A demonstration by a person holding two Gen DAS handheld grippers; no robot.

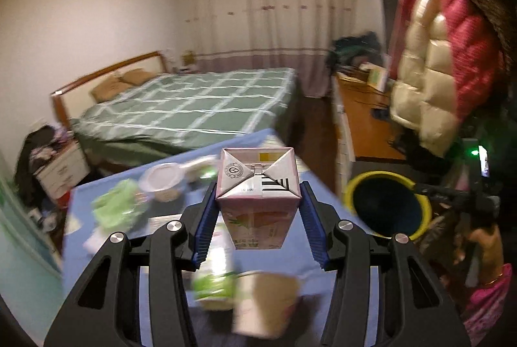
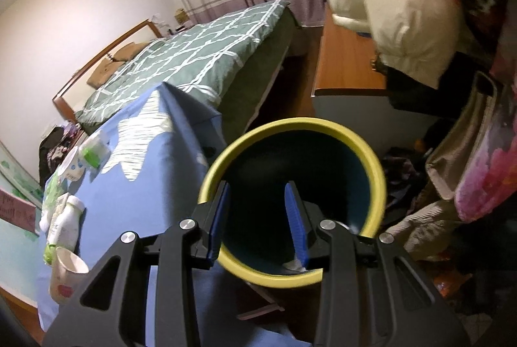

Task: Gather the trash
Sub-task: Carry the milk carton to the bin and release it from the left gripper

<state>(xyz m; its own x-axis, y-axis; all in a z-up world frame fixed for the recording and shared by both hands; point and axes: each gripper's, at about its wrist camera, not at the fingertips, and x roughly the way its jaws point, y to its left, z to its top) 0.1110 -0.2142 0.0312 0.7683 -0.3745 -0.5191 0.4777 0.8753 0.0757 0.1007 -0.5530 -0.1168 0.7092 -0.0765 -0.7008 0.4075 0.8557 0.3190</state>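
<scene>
Left hand-held gripper (image 1: 258, 211): you have it clamped on the pink carton (image 1: 257, 195), blue pads pressed to both sides; the carton stands upright, lifted over the table (image 1: 290, 263).
Table, left part: a green wrapper (image 1: 116, 208) and an open round tub (image 1: 161, 180) lie far left; a white bottle (image 2: 66, 225) lies on its side nearer you.
Table, near edge: a paper cup (image 1: 265, 301) and a green-labelled container (image 1: 215, 282), both blurred.
Progress: you look to be early to midway, judging by how much is left; one carton is in hand, at least five pieces wait on the blue cloth.
Bin (image 2: 292, 127): yellow-rimmed, dark inside, standing on the floor just right of the table; something small and white shows low inside, otherwise you cannot tell its contents.
Right hand-held gripper (image 2: 258, 217): released, fingers spread, holding nothing, poised over the bin's mouth.
Next, likely: carry the carton right and drop it in.
</scene>
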